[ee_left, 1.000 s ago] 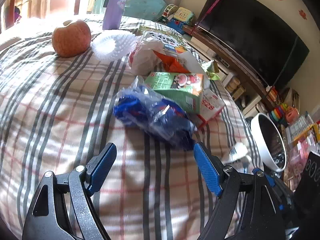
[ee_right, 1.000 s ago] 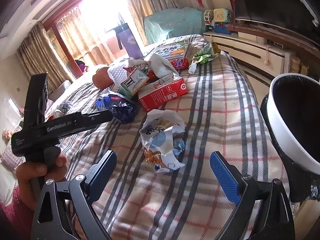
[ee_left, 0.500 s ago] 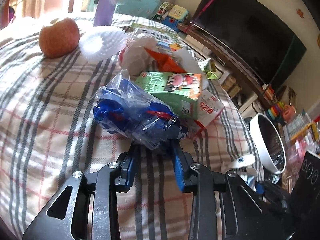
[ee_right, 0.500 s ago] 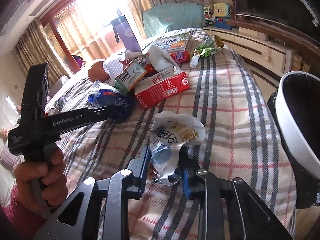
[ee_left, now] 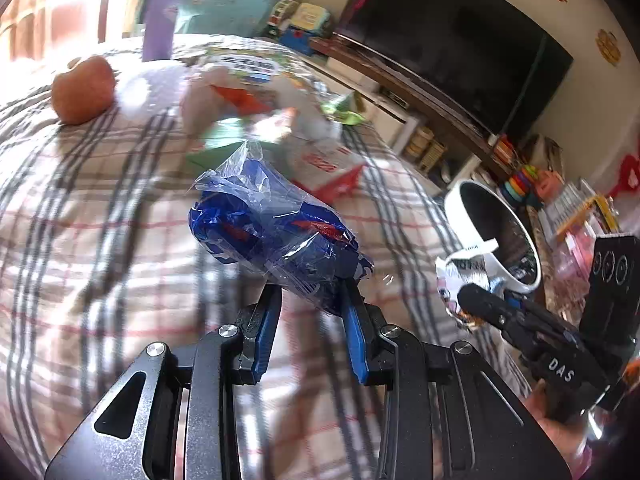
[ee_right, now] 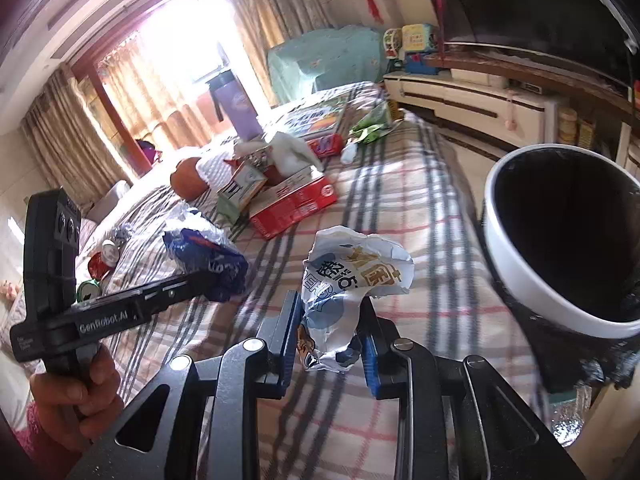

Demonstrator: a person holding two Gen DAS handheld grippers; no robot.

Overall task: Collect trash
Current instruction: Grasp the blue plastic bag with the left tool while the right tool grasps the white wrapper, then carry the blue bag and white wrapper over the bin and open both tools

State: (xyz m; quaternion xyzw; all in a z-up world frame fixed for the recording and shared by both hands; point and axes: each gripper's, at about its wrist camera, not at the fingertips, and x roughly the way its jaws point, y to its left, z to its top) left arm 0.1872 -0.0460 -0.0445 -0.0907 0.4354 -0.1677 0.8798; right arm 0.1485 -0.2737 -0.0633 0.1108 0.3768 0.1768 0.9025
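My left gripper [ee_left: 310, 296] is shut on a crumpled blue plastic wrapper [ee_left: 272, 232] and holds it lifted above the plaid bed cover [ee_left: 100, 240]. My right gripper [ee_right: 332, 320] is shut on a crumpled white snack wrapper [ee_right: 352, 280], also lifted. The white-rimmed trash bin [ee_right: 560, 248] with a black liner stands just right of the bed; in the left wrist view the bin [ee_left: 492, 232] is to the right, with the right gripper and its wrapper [ee_left: 464, 280] in front of it. The blue wrapper also shows in the right wrist view [ee_right: 208, 256].
On the bed farther back lie a red carton [ee_right: 296, 204], a green box [ee_right: 240, 188], an apple [ee_left: 82, 90], white foam netting [ee_left: 148, 88] and a purple bottle [ee_right: 236, 104]. A TV [ee_left: 460, 40] on a low cabinet runs along the right.
Both grippers closed on their wrappers and lifted them off the bed. Both have moved right, toward the bin.
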